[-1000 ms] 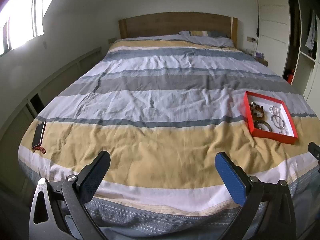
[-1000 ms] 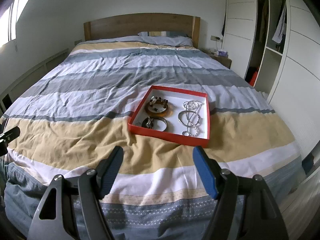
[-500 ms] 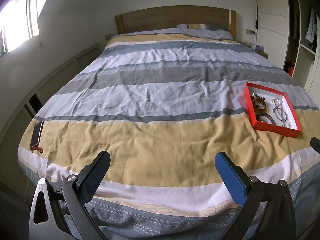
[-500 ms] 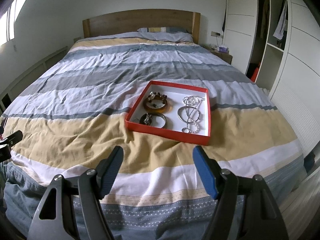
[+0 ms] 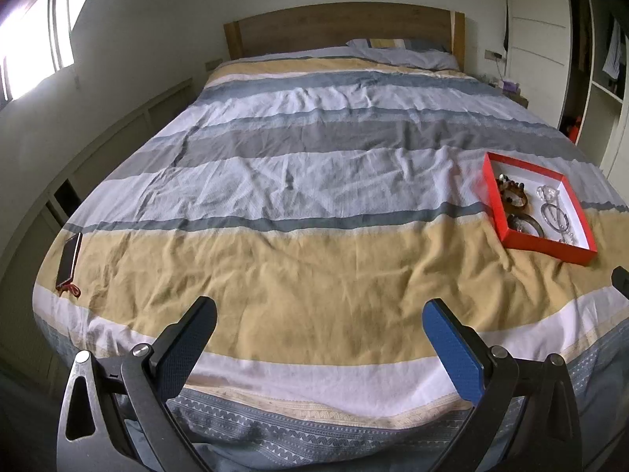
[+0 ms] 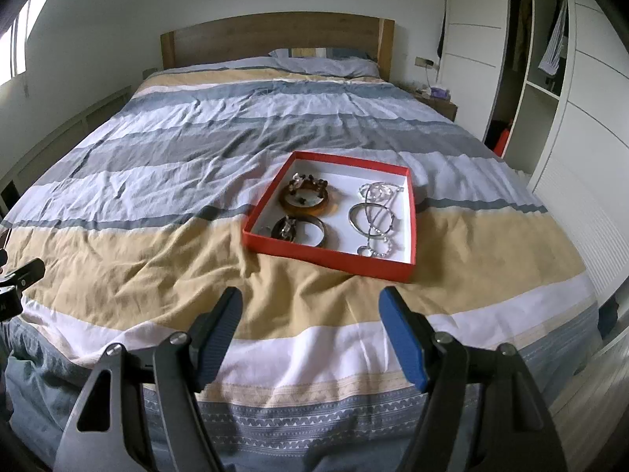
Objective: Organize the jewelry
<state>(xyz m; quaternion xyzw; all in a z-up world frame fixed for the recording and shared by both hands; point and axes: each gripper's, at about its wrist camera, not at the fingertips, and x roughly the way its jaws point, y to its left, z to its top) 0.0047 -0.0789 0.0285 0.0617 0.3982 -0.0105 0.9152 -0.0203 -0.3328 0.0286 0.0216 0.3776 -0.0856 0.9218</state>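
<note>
Bed [image 6: 275, 126], striped duvet in grey, white and mustard, wooden headboard [image 6: 275, 37] at far end. Red tray [image 6: 326, 253], white-lined, resting on the duvet's right half where mustard meets white. Left gripper [image 5: 318, 334] and right gripper [image 6: 310, 314], each spread wide with nothing between the fingers, hovering over the foot of the bed. Phone [image 5: 68, 255] at the left edge. Inside the tray: amber bangle [image 6: 303, 198], dark bangle [image 6: 300, 230], silver bracelets [image 6: 371, 216].
</note>
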